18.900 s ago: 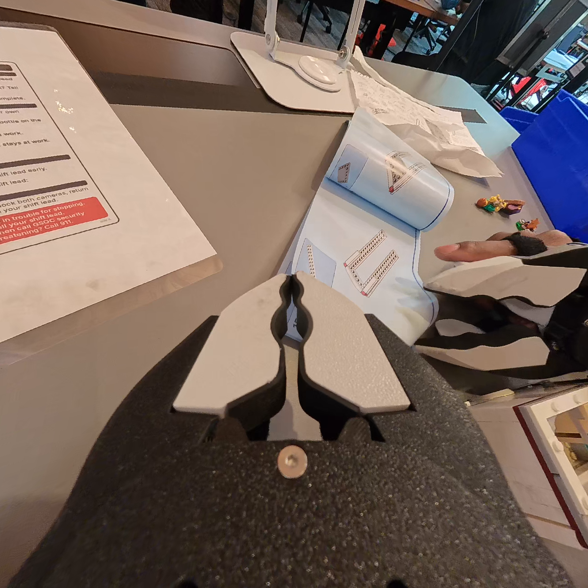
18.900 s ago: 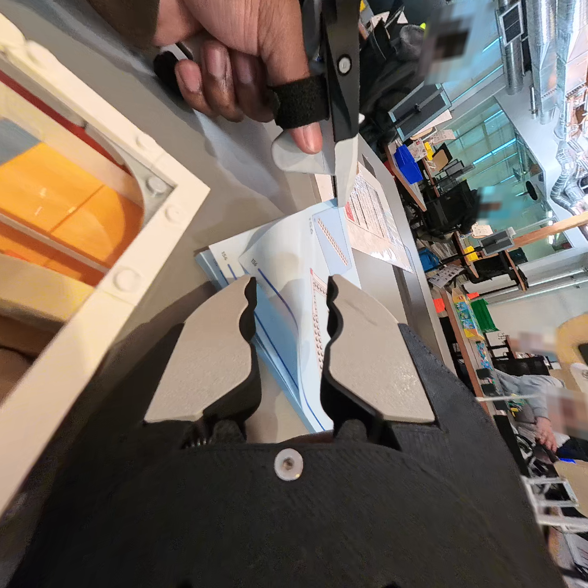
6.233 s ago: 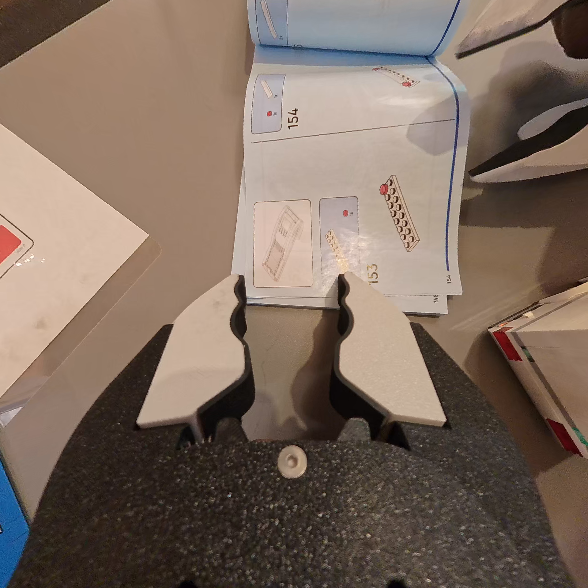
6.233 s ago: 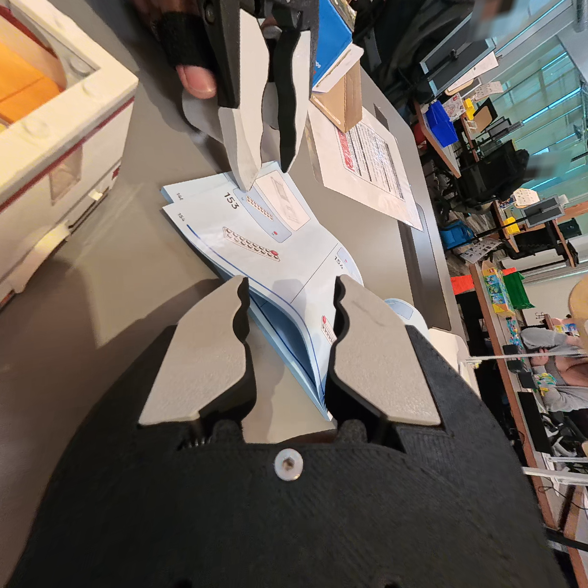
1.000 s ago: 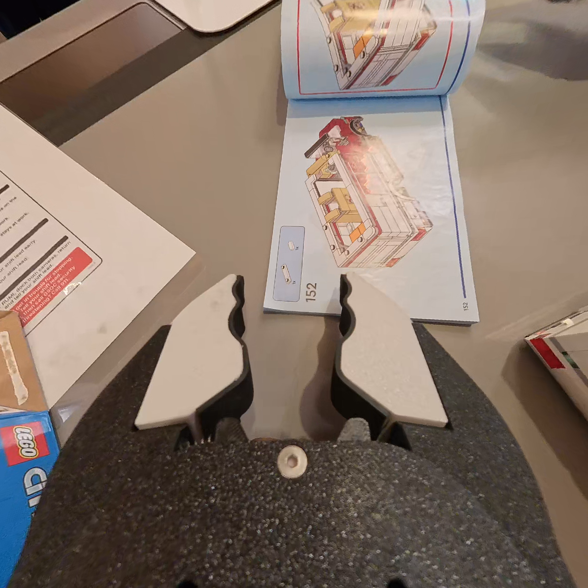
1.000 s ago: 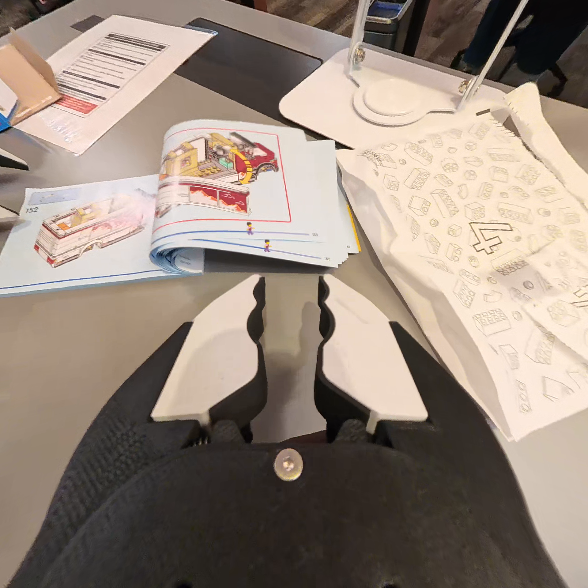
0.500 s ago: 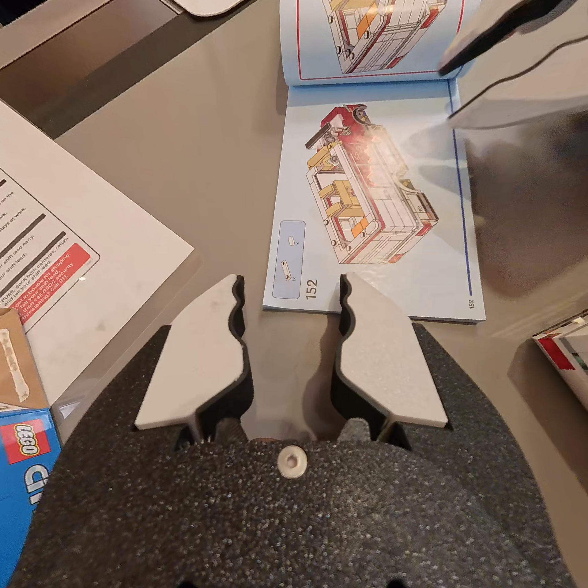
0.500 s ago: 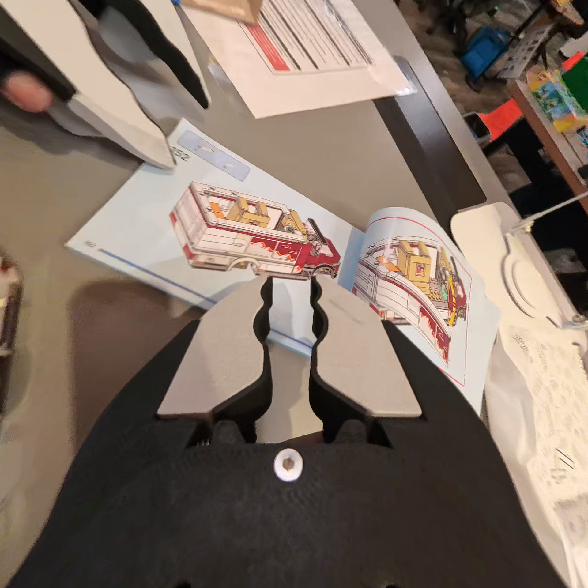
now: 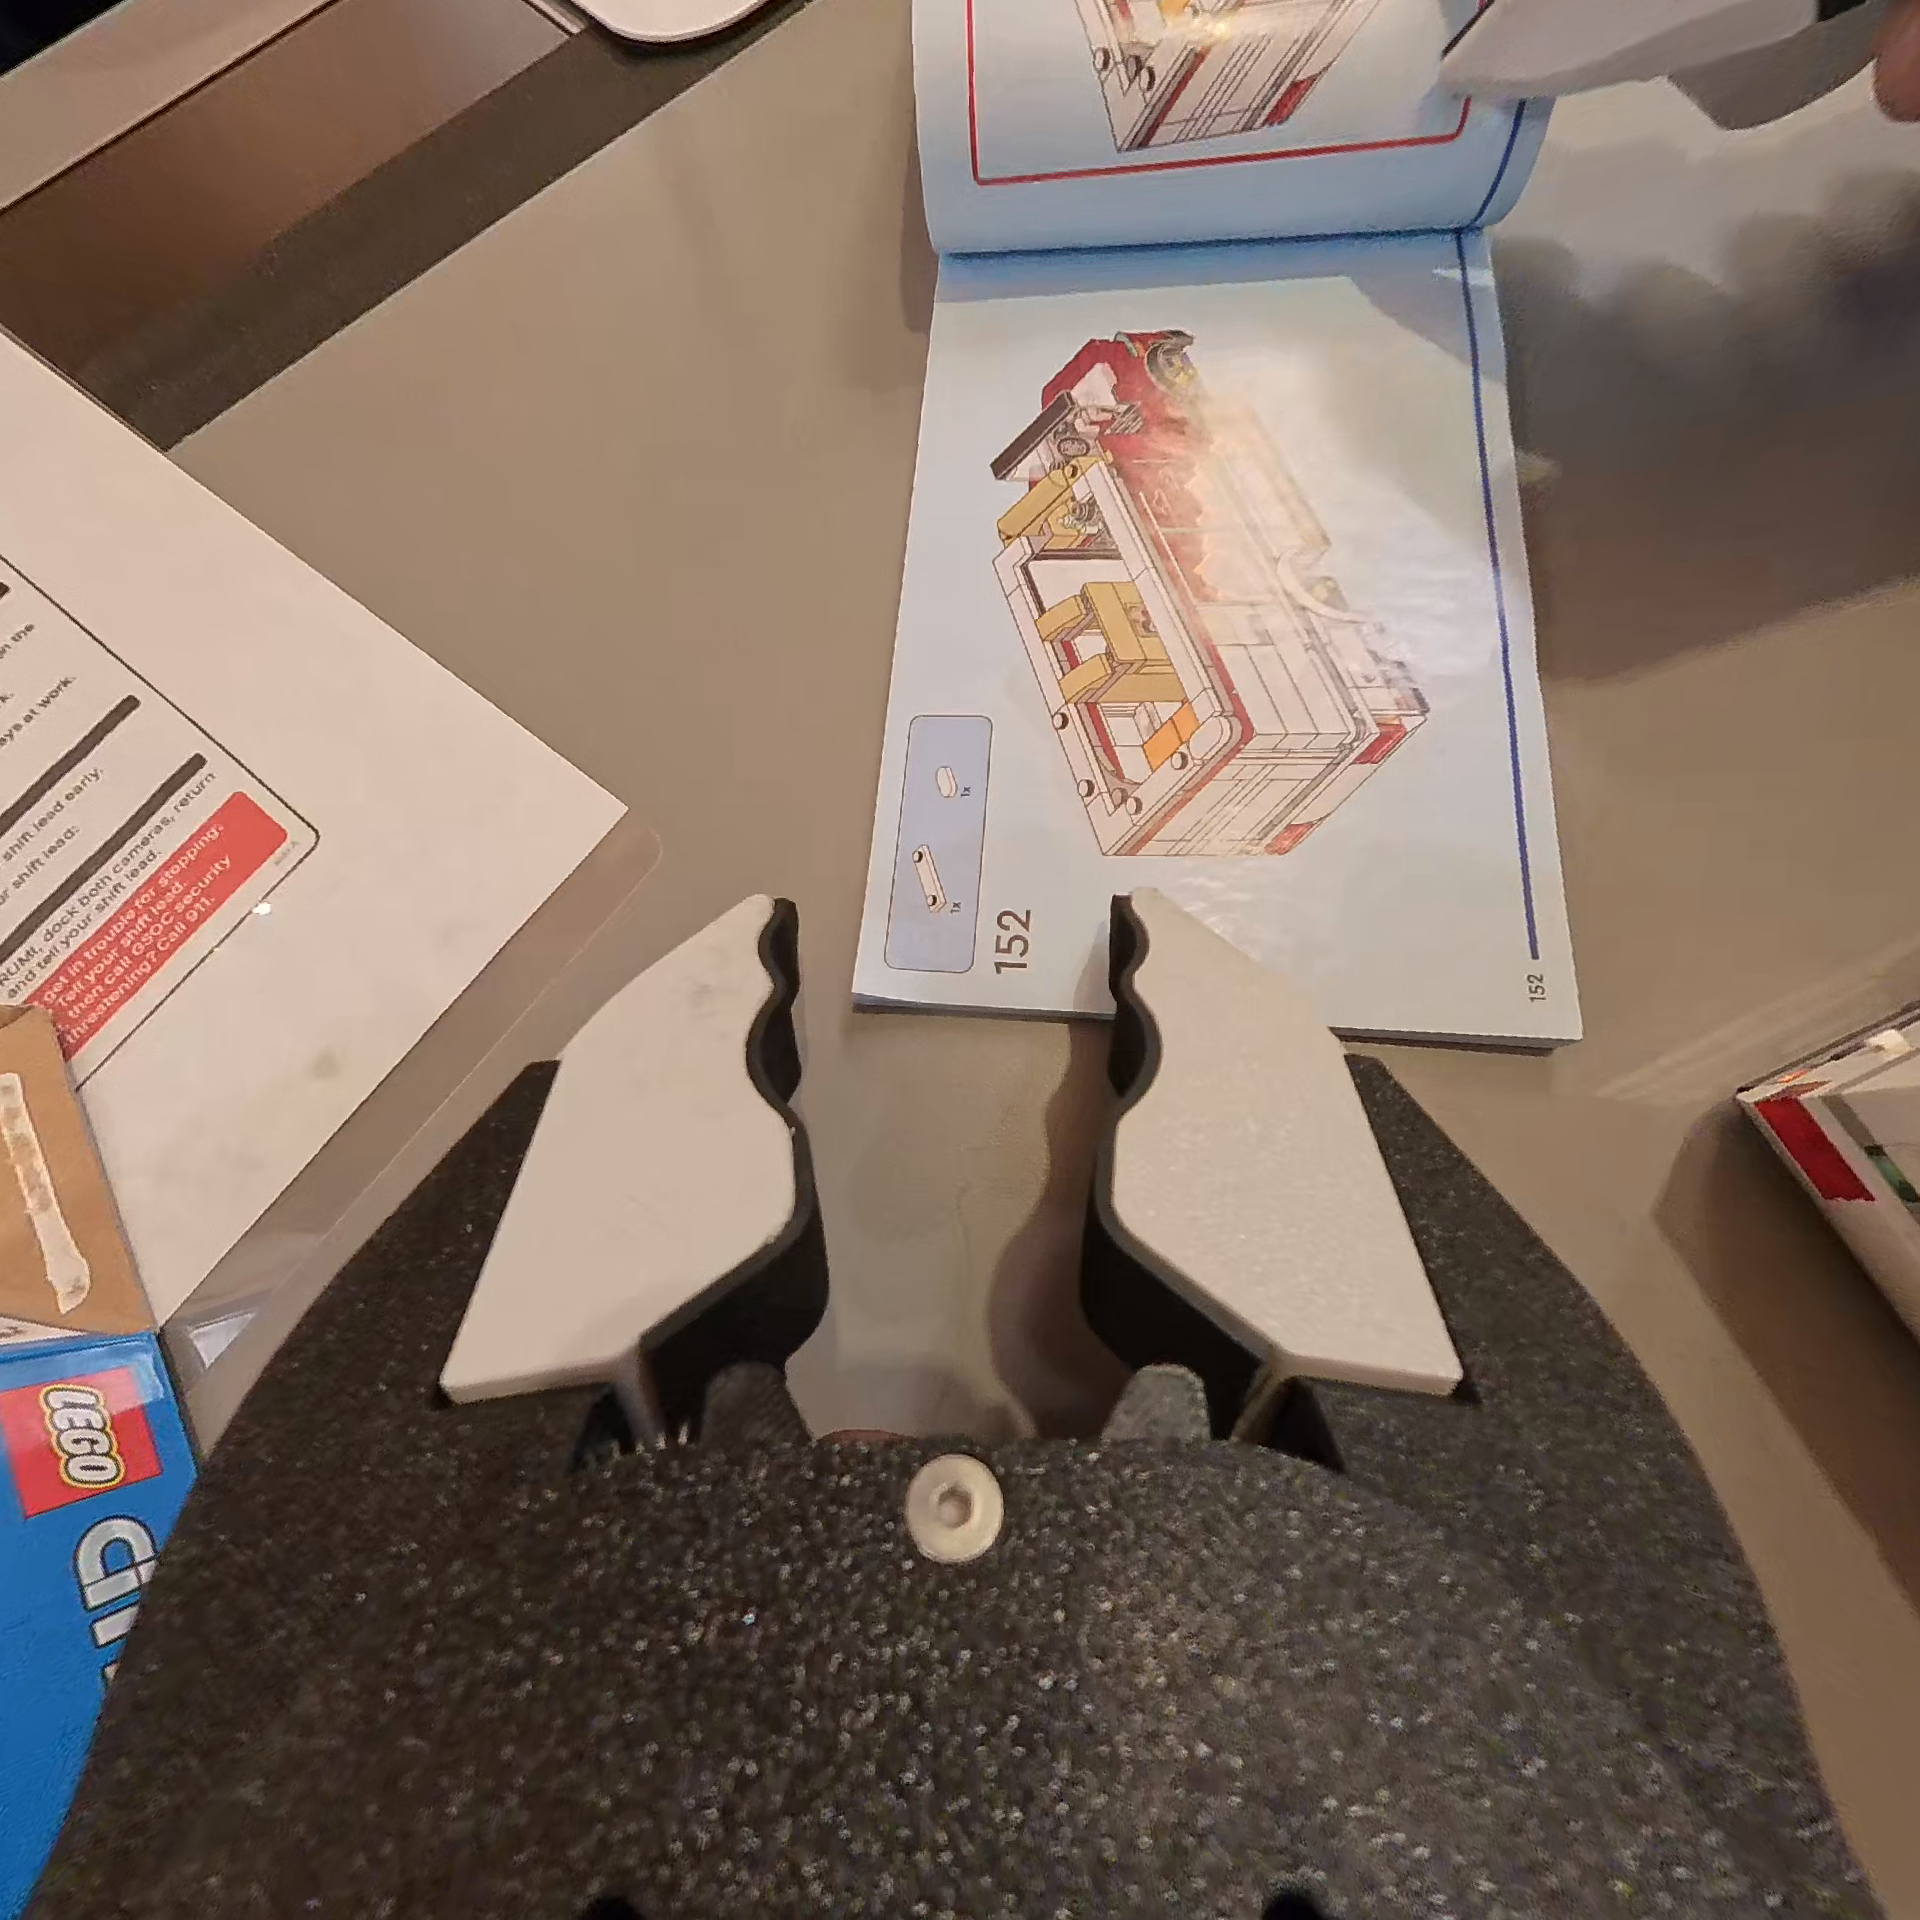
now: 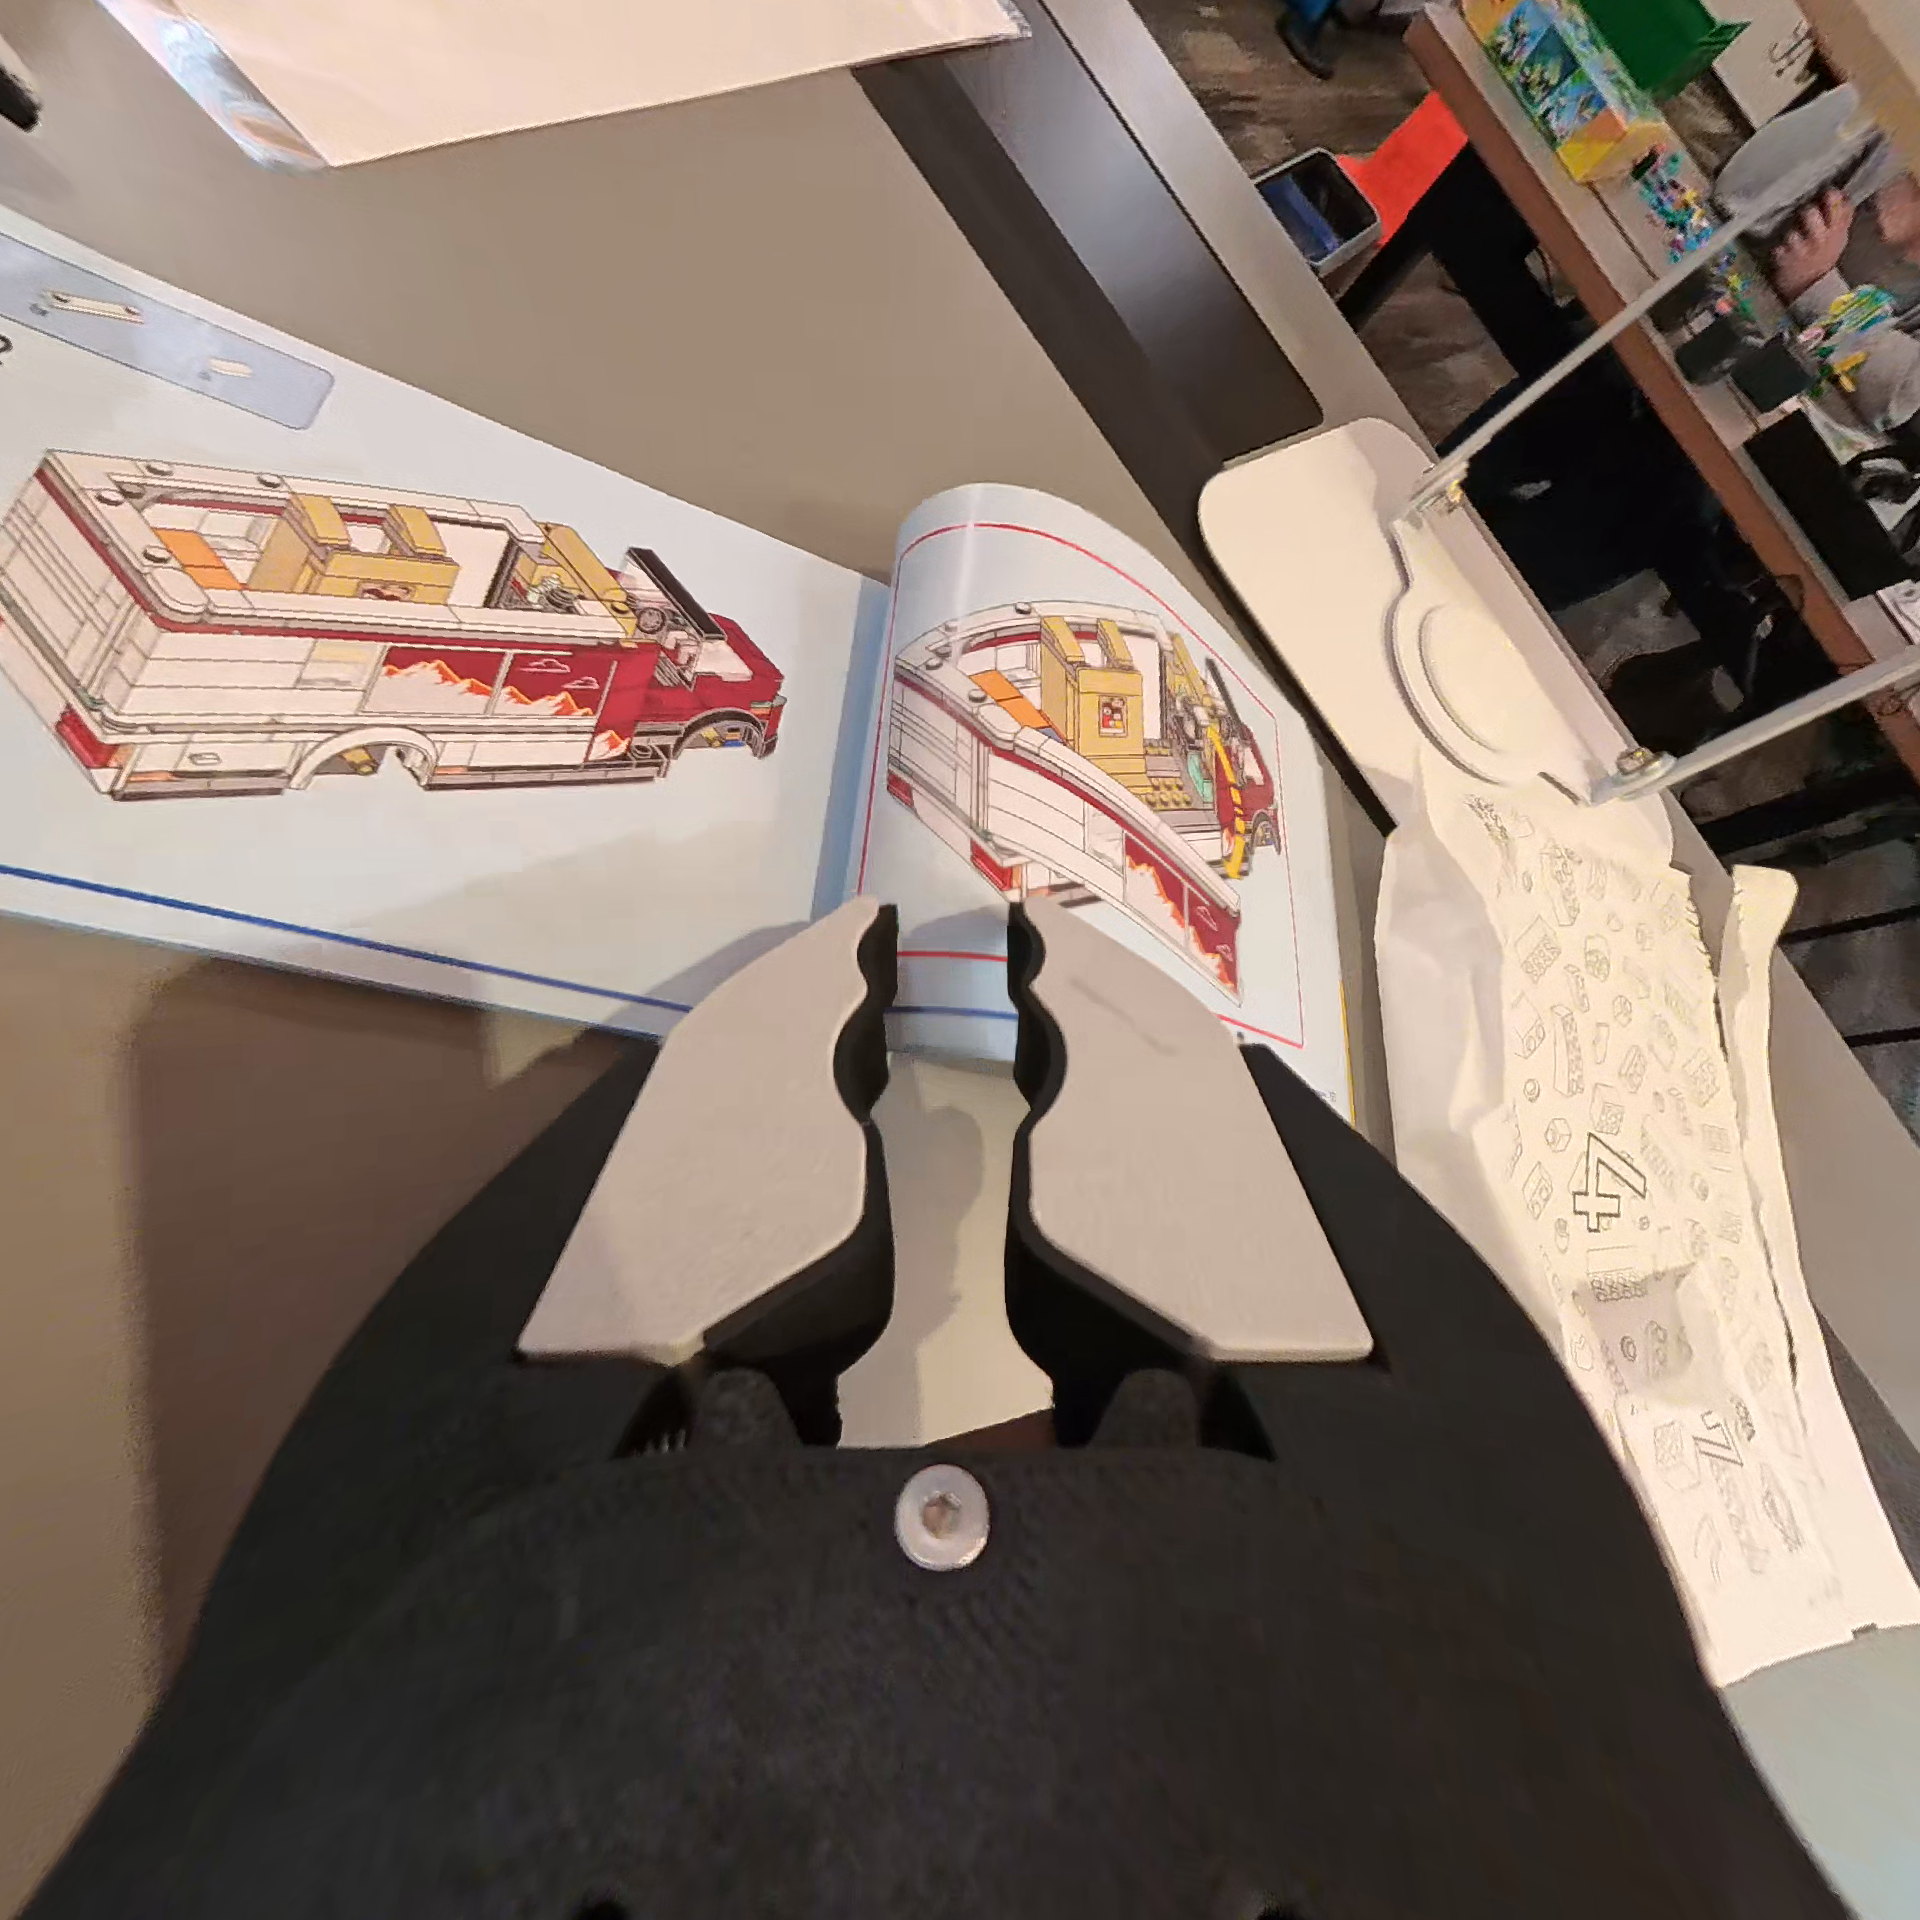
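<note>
So the left claw (image 9: 943, 914) hasn't really budged: it hangs spread wide with nothing in it, same as a second ago, tips just short of the near edge of the open instruction booklet (image 9: 1226, 644), not touching it. The booklet lies flat on the grey bench (image 9: 644, 436), open at a drawing of a red and white fire truck. The far page curls up in a hump (image 9: 1195, 125).

The big change is the right claw (image 10: 951, 920). A second back it was pulled away from the booklet, looking at it from the paper bag side. Half a second ago it swung in blurry over the truck page. Now it's over the lower edge of that curled page (image 10: 1081, 727), fingers narrowed to a slim gap, page edge showing between them. I can't see the pads actually pinching the paper, so I'd call it released, not gripping. In the left wrist view its pale finger (image 9: 1621, 52) pokes in at the top right corner, right at the curled page.

Around it all: a laminated sheet (image 9: 260, 748) and a blue toy box (image 9: 73, 1538) on the left, a white and red brick model (image 9: 1849, 1153) at the right edge, a white printed paper bag (image 10: 1600, 1143) and a white lamp base (image 10: 1351, 582) beyond the booklet.
</note>
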A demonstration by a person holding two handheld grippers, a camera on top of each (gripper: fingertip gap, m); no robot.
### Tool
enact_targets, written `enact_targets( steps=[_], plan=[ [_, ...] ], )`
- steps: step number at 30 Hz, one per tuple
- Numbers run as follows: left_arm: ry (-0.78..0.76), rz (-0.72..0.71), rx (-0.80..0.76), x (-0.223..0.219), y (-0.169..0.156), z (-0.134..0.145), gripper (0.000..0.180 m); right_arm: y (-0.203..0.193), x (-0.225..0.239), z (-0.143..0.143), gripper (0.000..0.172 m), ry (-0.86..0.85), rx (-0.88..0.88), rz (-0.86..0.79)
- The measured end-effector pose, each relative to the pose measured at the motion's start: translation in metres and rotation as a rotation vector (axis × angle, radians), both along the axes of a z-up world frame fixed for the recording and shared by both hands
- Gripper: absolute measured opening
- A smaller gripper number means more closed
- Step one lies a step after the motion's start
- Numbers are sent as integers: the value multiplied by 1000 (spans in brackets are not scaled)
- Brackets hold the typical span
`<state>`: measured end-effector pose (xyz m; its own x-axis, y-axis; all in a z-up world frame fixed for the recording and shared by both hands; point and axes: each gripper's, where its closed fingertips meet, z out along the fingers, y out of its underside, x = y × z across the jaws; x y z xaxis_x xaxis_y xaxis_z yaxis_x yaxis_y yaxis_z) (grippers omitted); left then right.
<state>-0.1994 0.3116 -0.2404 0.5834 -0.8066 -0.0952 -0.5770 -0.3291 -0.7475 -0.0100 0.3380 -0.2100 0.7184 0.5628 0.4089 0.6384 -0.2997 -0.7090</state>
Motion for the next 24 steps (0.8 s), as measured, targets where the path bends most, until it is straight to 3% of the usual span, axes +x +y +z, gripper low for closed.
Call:
enact_targets(
  steps=[8, 16, 24],
  plan=[
    [-15, 7, -12, -3, 0, 1, 58, -14, -16, 8, 22, 119, 4, 69],
    [-24, -37, -79, -1, -10, -3, 61, -58, -51, -1, 27, 287, -84, 229],
    [-32, -27, -87, -2, -8, -3, 62, -59, -53, -2, 32, 331, -120, 249]
  ],
)
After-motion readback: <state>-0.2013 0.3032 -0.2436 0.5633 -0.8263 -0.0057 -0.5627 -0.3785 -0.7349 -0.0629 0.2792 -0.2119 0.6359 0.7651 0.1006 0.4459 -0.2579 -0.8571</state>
